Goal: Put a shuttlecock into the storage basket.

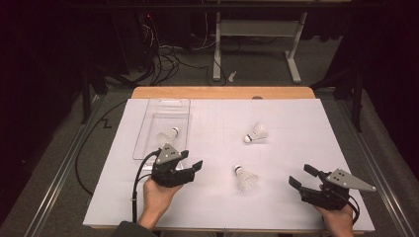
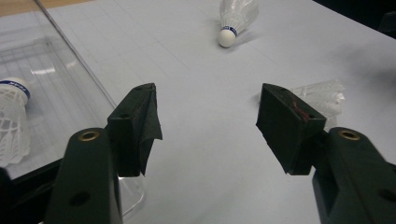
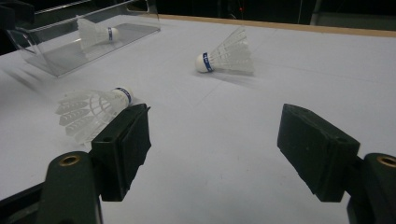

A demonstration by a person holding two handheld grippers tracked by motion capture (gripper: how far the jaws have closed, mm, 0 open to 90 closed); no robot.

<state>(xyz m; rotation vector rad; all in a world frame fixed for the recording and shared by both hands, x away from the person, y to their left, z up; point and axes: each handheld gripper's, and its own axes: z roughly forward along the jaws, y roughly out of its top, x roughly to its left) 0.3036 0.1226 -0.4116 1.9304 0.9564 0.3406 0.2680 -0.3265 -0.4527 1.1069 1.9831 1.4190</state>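
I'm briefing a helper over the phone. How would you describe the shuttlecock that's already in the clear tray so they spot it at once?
Find the white sheet covering the table, then the clear plastic tray at its far left. The shuttlecock in the tray lies on its side at the tray's near end, just beyond the left claw. The other two shuttlecocks lie on the bare sheet; this is the one inside the walls.

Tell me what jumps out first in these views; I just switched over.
Three white shuttlecocks stand out on the white table: one lies inside the clear tray at the left, one lies loose near the middle, and one sits nearer the person. The left gripper by the tray and the right gripper at the near right corner are both open and empty.
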